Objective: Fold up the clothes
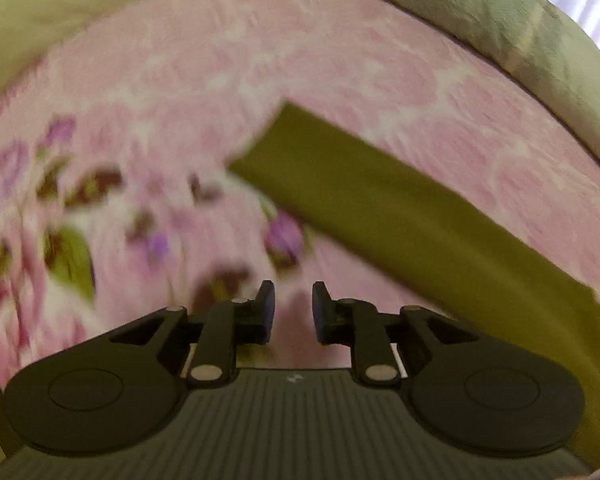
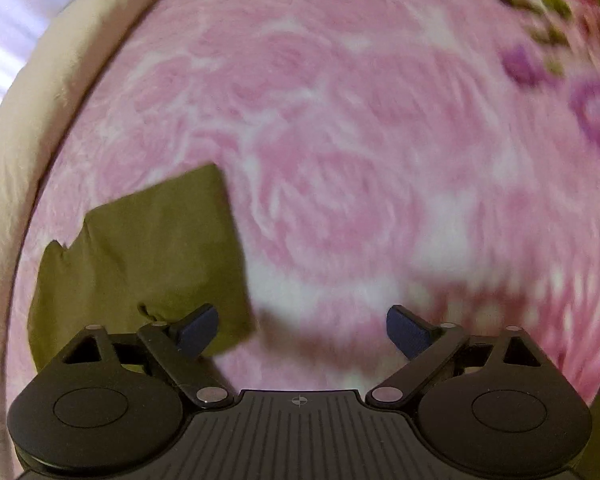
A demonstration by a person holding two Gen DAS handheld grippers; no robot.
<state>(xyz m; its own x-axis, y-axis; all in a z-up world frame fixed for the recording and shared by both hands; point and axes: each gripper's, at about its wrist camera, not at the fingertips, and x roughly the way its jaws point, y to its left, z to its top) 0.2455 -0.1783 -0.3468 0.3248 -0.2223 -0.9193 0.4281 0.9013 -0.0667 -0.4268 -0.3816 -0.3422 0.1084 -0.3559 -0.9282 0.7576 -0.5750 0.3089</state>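
Both views are smeared with motion blur, looking down on a fuzzy pink blanket with a pale rose pattern [image 1: 340, 60]. In the left wrist view, the left gripper [image 1: 293, 308] has its black jaws slightly parted with only blanket between them, nothing held. The olive-green cloth garment [image 1: 400, 216] lies flat on the blanket as a long band running from centre out to four o'clock, passing just beside the right-hand finger. Purple flowers and green leaves are printed on the blanket at nine o'clock.

In the right wrist view, the right gripper [image 2: 302, 330] stands wide open and empty. The garment [image 2: 148, 256] sits at eight o'clock, its lower edge behind the left-hand fingertip [image 2: 198, 330]. A pale cream plush border [image 2: 32, 128] curves round at ten o'clock. No writing or label can be read.
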